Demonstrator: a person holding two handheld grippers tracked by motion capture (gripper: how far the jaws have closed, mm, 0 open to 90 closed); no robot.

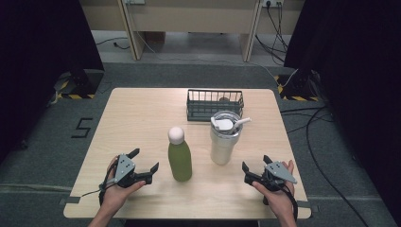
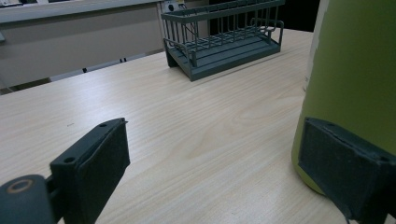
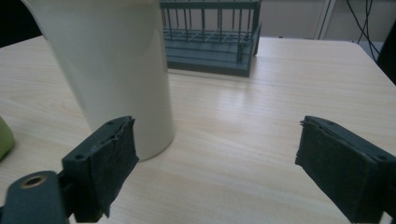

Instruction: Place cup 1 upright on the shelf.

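Closest to the camera in the high view were the two hands coming up from the bottom edge. The left gripper [image 1: 144, 161] sat at lower left with its jaws spread wide and nothing between them. In the left gripper view its right-hand pad [image 2: 343, 172] was just in front of the base of the green bottle [image 2: 355, 84], though I couldn't tell if it was actually touching.

The right gripper [image 1: 255, 169] was at lower right, jaws also wide apart and holding nothing. In the right gripper view the cream tumbler [image 3: 107, 70] stood behind the left-hand pad [image 3: 109, 163], off to the left rather than between the jaws.

Middle of the high view: the green bottle [image 1: 179, 158] with its white round cap stood upright on the light wooden table [image 1: 137, 118], just right of the left gripper. The tumbler [image 1: 224, 139], with a clear lid and a white straw poking out to the right, stood upright beside it, near but apart.

Behind the tumbler, toward the upper centre, sat a dark grey wire basket [image 1: 215, 105] with something small and brownish in it, too small to make out.
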